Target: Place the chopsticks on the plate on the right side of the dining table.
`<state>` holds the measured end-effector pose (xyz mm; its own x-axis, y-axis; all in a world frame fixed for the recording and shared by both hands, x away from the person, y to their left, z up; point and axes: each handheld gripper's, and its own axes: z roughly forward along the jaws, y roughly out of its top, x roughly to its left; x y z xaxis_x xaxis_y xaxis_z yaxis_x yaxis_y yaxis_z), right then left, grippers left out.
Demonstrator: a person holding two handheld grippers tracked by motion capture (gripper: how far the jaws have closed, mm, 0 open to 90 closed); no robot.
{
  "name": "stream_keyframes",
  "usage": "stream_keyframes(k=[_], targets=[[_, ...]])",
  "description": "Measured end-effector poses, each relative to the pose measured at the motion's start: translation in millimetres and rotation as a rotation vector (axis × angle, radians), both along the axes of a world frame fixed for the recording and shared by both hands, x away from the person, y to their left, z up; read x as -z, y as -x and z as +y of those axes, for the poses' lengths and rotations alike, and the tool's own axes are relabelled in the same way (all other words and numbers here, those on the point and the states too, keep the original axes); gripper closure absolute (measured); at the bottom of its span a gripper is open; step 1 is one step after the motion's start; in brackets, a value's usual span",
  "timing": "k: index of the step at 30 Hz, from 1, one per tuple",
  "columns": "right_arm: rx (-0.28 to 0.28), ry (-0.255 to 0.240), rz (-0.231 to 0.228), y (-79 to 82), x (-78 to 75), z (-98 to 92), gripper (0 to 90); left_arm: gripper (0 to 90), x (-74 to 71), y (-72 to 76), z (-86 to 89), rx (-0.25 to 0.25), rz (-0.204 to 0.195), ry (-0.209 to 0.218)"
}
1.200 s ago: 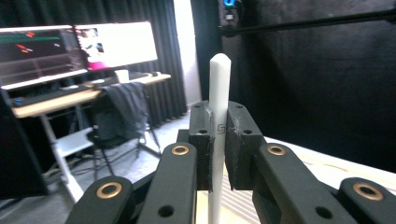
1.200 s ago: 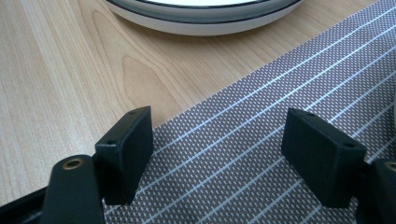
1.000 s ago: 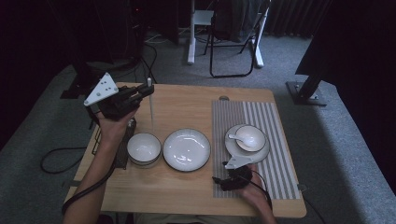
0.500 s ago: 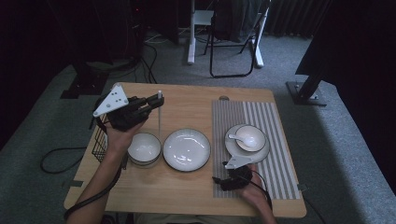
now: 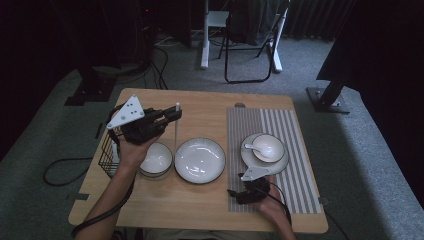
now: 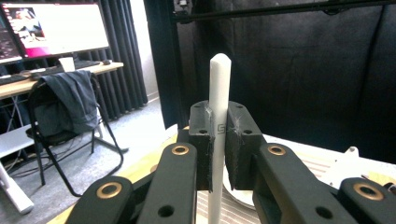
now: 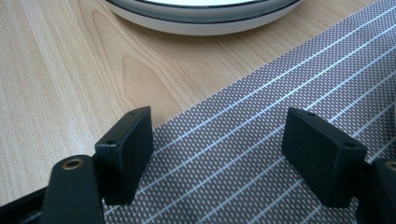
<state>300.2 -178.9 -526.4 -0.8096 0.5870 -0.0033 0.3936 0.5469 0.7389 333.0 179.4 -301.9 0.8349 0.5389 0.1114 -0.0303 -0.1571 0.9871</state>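
My left gripper (image 5: 174,114) hovers above the table's left half, over the gap between a white bowl (image 5: 155,159) and a white plate (image 5: 200,160). It is shut on a thin white stick (image 5: 175,134) that hangs down from the jaws. In the left gripper view the stick (image 6: 219,79) stands upright, pinched between the two pads of this gripper (image 6: 218,128). My right gripper (image 5: 236,194) rests near the table's front edge on a striped mat (image 5: 300,150). Its jaws (image 7: 219,154) stand open with nothing between them.
A saucer (image 5: 277,165) on the mat carries a small bowl (image 5: 270,145) with a white spoon (image 5: 254,147) in it. A black wire basket (image 5: 106,155) hangs at the table's left edge. Behind the table stands a folding chair (image 5: 250,45); the plate rim (image 7: 201,18) lies just ahead of the right jaws.
The left gripper has carried the stick to the right and a little lower, from the table's left edge toward the bowl and plate. The right gripper has stayed put.
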Motion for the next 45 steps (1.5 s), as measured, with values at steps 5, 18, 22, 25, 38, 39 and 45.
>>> stream_keyframes(k=[5, 18, 22, 25, 38, 39, 45], targets=[[-0.002, 0.001, -0.008, 0.4, -0.1, 0.0, 26.7, 82.8, 5.4, -0.5, -6.6, 0.018, 0.012, 0.007], [0.035, -0.094, -0.02, 2.2, -11.3, -7.7, 35.2, 82.8, 13.4, -1.0, -18.2, 0.048, 0.029, 0.019], [0.036, -0.099, -0.006, 2.3, -13.6, -5.4, 38.6, 82.8, 12.7, -0.7, -22.9, 0.063, 0.022, 0.024], [0.029, -0.098, -0.003, 2.8, -14.8, -2.9, 40.0, 82.8, 12.8, -0.7, -24.7, 0.068, 0.022, 0.026], [-0.003, -0.147, -0.014, 2.5, -26.5, 2.9, 53.7, 82.8, 19.8, -5.5, -38.4, 0.097, 0.036, 0.044], [-0.005, -0.149, -0.017, 2.3, -27.3, 3.0, 55.0, 82.8, 19.8, -5.5, -38.4, 0.097, 0.036, 0.044], [-0.002, -0.168, -0.03, 0.8, -33.1, 6.4, 58.5, 82.8, 20.6, -6.8, -44.3, 0.107, 0.031, 0.049]])
